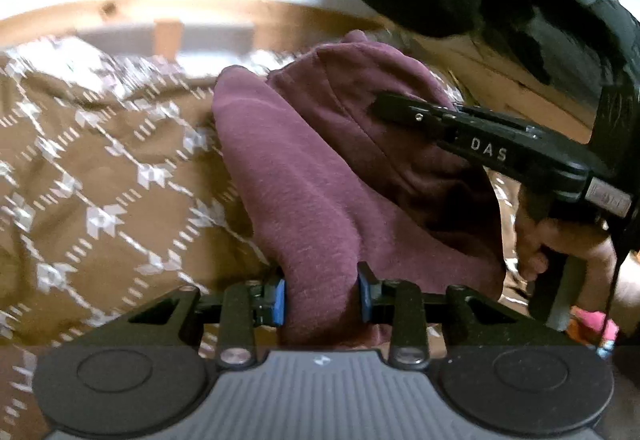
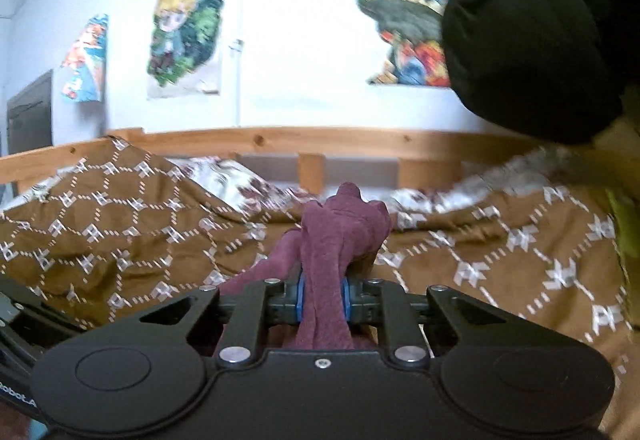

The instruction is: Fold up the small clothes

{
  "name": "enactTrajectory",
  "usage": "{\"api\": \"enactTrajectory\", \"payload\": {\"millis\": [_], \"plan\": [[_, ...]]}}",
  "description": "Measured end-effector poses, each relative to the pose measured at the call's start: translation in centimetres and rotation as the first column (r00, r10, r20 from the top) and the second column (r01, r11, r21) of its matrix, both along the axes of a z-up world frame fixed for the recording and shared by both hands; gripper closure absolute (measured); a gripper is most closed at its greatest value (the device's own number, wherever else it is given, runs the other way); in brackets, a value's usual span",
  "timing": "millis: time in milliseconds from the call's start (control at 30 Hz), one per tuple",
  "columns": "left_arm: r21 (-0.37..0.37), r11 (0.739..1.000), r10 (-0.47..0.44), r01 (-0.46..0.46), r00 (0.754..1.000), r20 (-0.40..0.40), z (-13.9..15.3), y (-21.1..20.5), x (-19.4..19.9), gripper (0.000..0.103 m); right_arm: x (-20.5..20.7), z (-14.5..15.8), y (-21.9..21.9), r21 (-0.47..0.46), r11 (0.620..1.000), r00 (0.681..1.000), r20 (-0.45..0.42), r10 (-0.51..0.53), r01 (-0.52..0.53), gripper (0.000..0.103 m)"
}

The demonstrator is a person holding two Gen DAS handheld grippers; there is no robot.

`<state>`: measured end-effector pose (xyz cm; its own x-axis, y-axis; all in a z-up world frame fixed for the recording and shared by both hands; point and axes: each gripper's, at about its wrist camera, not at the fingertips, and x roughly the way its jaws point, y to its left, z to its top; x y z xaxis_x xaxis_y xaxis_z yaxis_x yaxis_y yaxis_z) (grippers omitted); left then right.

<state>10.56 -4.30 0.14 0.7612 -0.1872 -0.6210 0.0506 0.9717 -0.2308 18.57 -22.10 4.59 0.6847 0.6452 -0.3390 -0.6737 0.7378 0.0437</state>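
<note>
A maroon garment [image 1: 304, 176] hangs bunched above the bed. My left gripper [image 1: 322, 296] is shut on a thick fold of it, the blue pads [image 1: 280, 300] pressing from both sides. In the left wrist view, the right gripper [image 1: 386, 108] reaches in from the right onto the garment's upper part, held by a hand [image 1: 560, 240]. In the right wrist view, my right gripper [image 2: 324, 298] is shut on a narrow gathered strip of the same garment [image 2: 344, 224], which bulges up beyond the pads.
A brown bedspread with a white diamond pattern [image 2: 120, 240] covers the bed under the garment. A wooden bed rail [image 2: 280, 140] runs along the far side below a white wall with posters [image 2: 184, 32]. A black padded sleeve [image 2: 540, 40] fills the upper right.
</note>
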Motion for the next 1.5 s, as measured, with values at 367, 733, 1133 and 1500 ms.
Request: {"api": "enactTrajectory", "payload": {"millis": [367,733,1133,1500], "plan": [[0.144,0.970,0.183,-0.195,0.978,0.098,1.2,6.6,3.4,0.066,6.8,1.3,8.8,0.113,0.993,0.998,-0.037,0.044,-0.040,0.086],[0.083,0.967,0.240,-0.240,0.971,0.007,-2.1,10.4,6.0,0.061,12.0,-3.2,12.8,0.071,0.997,0.983,-0.184,-0.008,0.022,0.086],[0.064,0.951,0.304,-0.301,0.952,-0.042,-2.3,10.6,5.2,0.035,12.3,-5.0,10.9,0.017,0.990,0.962,-0.239,-0.135,0.143,0.061],[0.075,0.929,0.365,-0.361,0.929,-0.054,-0.6,10.3,4.9,0.005,9.7,-3.0,9.2,0.012,0.987,0.973,-0.168,-0.157,0.161,0.021]]}}
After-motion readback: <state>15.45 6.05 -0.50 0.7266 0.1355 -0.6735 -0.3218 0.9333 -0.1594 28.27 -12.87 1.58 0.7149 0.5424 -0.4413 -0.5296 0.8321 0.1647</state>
